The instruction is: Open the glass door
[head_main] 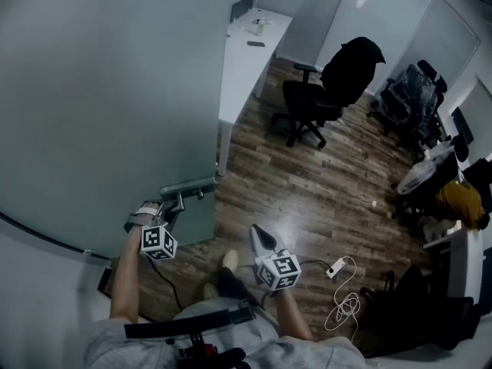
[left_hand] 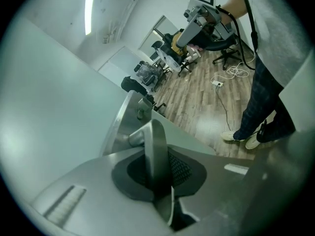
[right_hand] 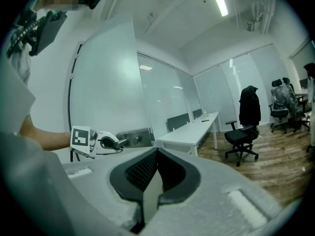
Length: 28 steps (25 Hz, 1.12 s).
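Clamping the door handle, the fingers of your left gripper sit at lower left-centre of the head view, on the glass door that fills the frame's left; its free edge runs up toward the white counter. Your right gripper hangs with fingers together on nothing, over wood floor open up to the black chair.

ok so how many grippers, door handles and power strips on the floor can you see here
grippers: 2, left gripper and right gripper
door handle: 1
power strip: 1
total: 4
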Available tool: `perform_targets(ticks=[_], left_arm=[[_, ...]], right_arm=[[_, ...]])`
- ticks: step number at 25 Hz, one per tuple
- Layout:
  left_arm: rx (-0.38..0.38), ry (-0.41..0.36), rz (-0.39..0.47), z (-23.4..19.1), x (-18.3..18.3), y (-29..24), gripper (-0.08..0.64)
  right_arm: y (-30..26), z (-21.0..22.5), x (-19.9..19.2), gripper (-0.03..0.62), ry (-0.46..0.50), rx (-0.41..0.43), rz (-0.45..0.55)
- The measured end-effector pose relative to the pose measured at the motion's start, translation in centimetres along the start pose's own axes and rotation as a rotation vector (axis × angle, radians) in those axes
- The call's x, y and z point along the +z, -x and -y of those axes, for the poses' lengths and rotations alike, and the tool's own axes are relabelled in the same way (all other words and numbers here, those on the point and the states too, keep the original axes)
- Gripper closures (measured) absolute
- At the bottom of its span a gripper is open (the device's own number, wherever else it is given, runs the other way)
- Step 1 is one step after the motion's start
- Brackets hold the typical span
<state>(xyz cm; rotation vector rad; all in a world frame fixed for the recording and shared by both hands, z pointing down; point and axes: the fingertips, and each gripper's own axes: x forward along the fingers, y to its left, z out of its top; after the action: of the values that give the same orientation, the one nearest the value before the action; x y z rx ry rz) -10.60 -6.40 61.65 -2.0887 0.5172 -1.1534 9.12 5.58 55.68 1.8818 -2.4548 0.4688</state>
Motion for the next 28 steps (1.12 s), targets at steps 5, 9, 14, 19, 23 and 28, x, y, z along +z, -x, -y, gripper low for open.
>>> perform_targets(ticks=[5, 9, 14, 19, 23, 28], left_arm=[[-0.01, -0.019, 0.016, 1.2, 0.7, 1.4, 0.529], [-0.022, -0.033, 0.028, 2.6, 1.6, 2.6, 0.529], [-0.026, -0.041, 0.039, 3.9, 2.2, 3.9, 0.529], [-0.029, -0.052, 0.035, 5.3, 2.9, 5.7, 0.529], [-0.026, -0.058, 0.022, 6.3, 3.1, 6.6, 0.529], [-0.024, -0.075, 0.01, 8.1, 3.5, 7.6, 0.528]], right_arm=[[1.5, -0.4, 0.5, 0.591, -0.003, -0.031, 0.02], [3.2, -0.2, -0.3, 0.591, -0.015, -0.051, 0.023], [4.1, -0.6, -0.9, 0.591, -0.017, -0.052, 0.016], [5.7, -0.8, -0.9, 0.591, -0.015, -0.049, 0.015], [6.6, -0.3, -1.3, 0.591, -0.012, -0.046, 0.006], [8.1, 0.3, -2.3, 0.591, -0.005, -0.033, -0.015]])
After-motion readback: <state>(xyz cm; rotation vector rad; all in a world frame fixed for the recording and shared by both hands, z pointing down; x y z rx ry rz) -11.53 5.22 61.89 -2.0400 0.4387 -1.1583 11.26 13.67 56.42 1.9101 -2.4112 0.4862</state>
